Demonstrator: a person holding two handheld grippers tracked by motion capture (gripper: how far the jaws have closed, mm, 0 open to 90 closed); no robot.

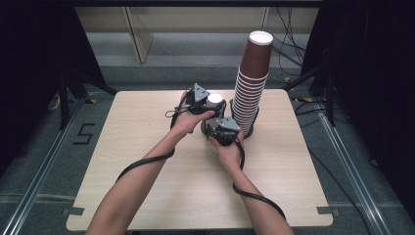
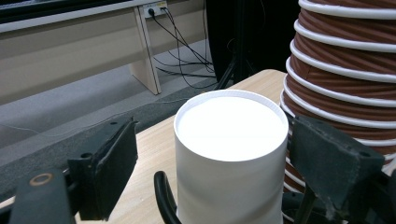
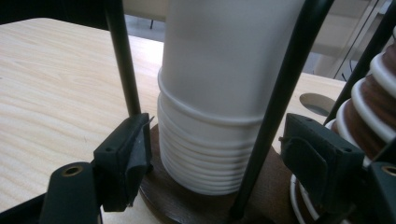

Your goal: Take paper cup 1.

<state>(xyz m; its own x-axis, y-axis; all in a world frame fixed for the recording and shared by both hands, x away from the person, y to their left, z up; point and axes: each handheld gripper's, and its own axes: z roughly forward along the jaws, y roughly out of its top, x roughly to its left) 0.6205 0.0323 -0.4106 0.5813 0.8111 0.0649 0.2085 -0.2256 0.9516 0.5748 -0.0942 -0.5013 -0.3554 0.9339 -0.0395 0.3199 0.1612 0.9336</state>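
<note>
Left gripper view: smooth white paper cups (image 2: 231,154) — nested, ribbed rims, upside down, axis vertical — between the open left tool (image 2: 229,172); right tool (image 3: 219,163) open too.

Your two hands hide the base of the short stack of upturned white paper cups (image 1: 214,100); the tall brown ribbed cup stack (image 2: 345,70) is cut off above.

A single black digit "5" (image 1: 84,133) is marked on the grey floor (image 1: 44,161), left of the surface (image 1: 147,196). No other writing, label or brand can be read.
</note>
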